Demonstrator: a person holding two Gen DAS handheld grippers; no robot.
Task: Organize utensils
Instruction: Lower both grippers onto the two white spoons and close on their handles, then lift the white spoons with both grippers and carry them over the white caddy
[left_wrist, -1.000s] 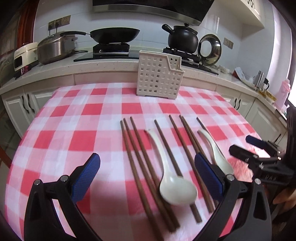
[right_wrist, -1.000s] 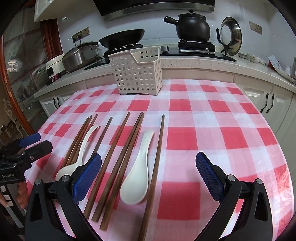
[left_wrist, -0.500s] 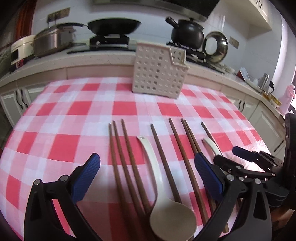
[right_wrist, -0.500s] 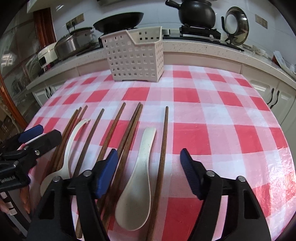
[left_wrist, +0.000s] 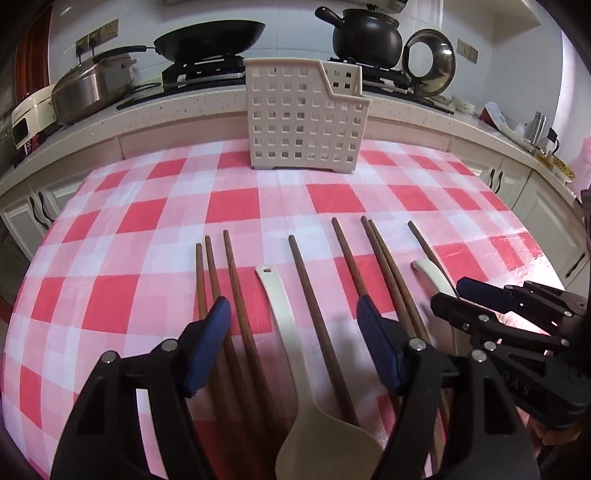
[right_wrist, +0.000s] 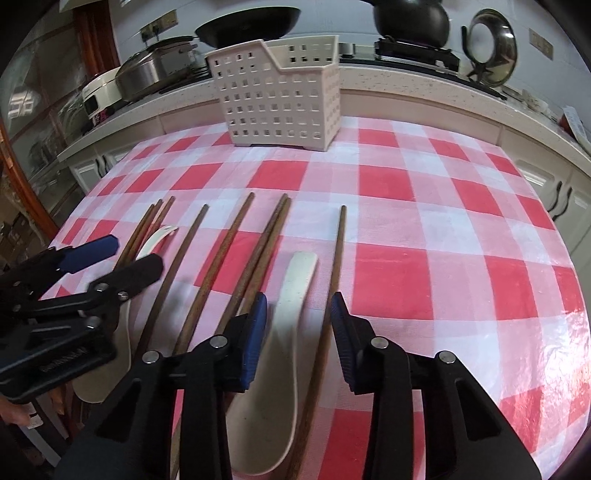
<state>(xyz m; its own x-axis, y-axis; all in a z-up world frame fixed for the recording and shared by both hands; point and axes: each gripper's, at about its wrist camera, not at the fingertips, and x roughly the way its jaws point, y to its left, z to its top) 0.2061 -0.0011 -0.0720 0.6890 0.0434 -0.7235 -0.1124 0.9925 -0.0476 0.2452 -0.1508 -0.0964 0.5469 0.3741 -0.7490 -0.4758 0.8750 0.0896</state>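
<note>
Several brown chopsticks (left_wrist: 236, 295) and two cream spoons lie in a row on the red-checked tablecloth (left_wrist: 147, 221). My left gripper (left_wrist: 293, 328) is open, low over one spoon (left_wrist: 284, 325) with chopsticks between its fingers. My right gripper (right_wrist: 298, 317) is open but narrower, its fingers on either side of the other spoon (right_wrist: 291, 299) and a chopstick (right_wrist: 334, 258). The right gripper also shows in the left wrist view (left_wrist: 461, 295), and the left gripper in the right wrist view (right_wrist: 122, 254). A white perforated utensil basket (left_wrist: 303, 122) stands at the table's far edge.
Behind the table runs a kitchen counter (left_wrist: 184, 107) with a wok (left_wrist: 210, 35), a black pot (left_wrist: 365, 33), a steel lid (left_wrist: 428, 66) and a cooker (left_wrist: 88, 88). Open tablecloth lies between the utensils and the basket and to the right (right_wrist: 461, 240).
Both grippers have dropped and moved forward over the utensils. The right gripper's fingers have narrowed around the spoon; the left has also narrowed somewhat.
</note>
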